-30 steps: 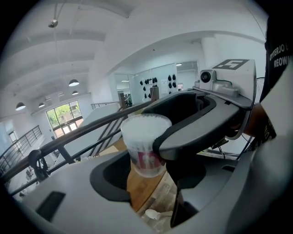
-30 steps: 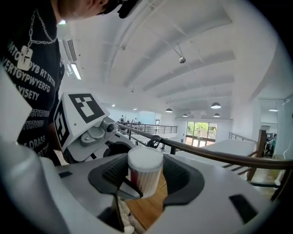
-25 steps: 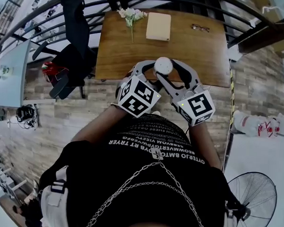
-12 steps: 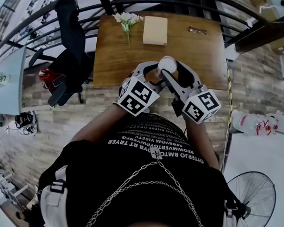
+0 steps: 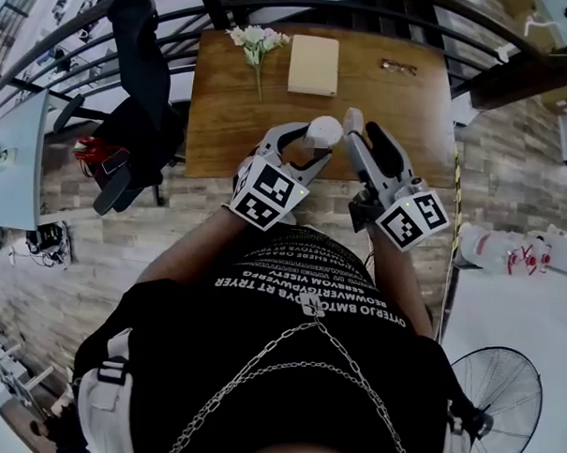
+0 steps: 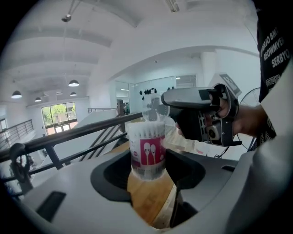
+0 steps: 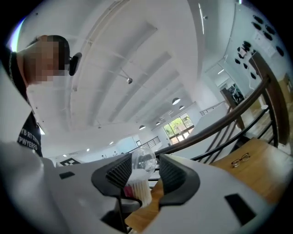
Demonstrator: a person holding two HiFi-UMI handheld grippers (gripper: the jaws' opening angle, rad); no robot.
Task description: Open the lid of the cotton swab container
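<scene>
The cotton swab container, a clear tub with a red-and-white label, hangs in the air above the table's near edge, and my left gripper is shut on its body. In the head view its pale top shows between the left gripper's jaws. The clear round lid stands raised above the swab tips. My right gripper has just been closing and is shut on that lid, a pad at each edge. It sits right of the container and reaches in level.
Below is a wooden table with a flower sprig, a beige book and glasses at its far side. A black chair stands left, dark railings run behind, and a fan is at lower right.
The right gripper has rolled and swung to the right, off the top of the container. Its jaws have narrowed. The left gripper and container have shifted a little.
</scene>
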